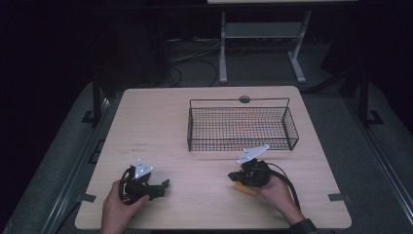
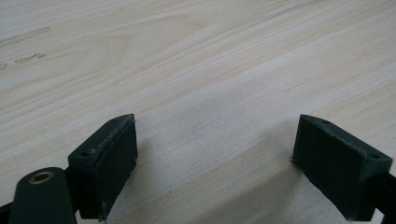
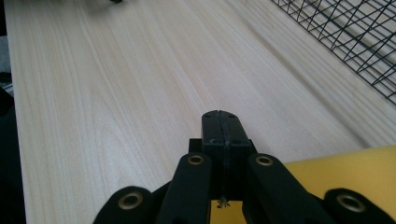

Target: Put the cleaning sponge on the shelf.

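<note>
Hands are coming in at the near edge of the wooden surface [image 1: 160, 122], each one holding a gripper, with the person's forearms entering from below. Largest of the things lying on that surface is the black wire basket [image 1: 242, 127], which is standing toward the far right side, well apart from the left gripper and near the right one; its mesh wall is also showing at the upper right of the right gripper view. Next in size, the left gripper [image 1: 163, 185] is resting low at the near left, its fingers [image 2: 109, 158] standing released and wide apart over bare wood, nothing between them. Right gripper [image 1: 233, 176] is sitting at the near right, just in front of the basket, its fingers [image 3: 222, 135] pressing clenched together and grasping nothing. Smallest, a yellow object [image 3: 336, 172] is lying under that gripper, against the hand.
</note>
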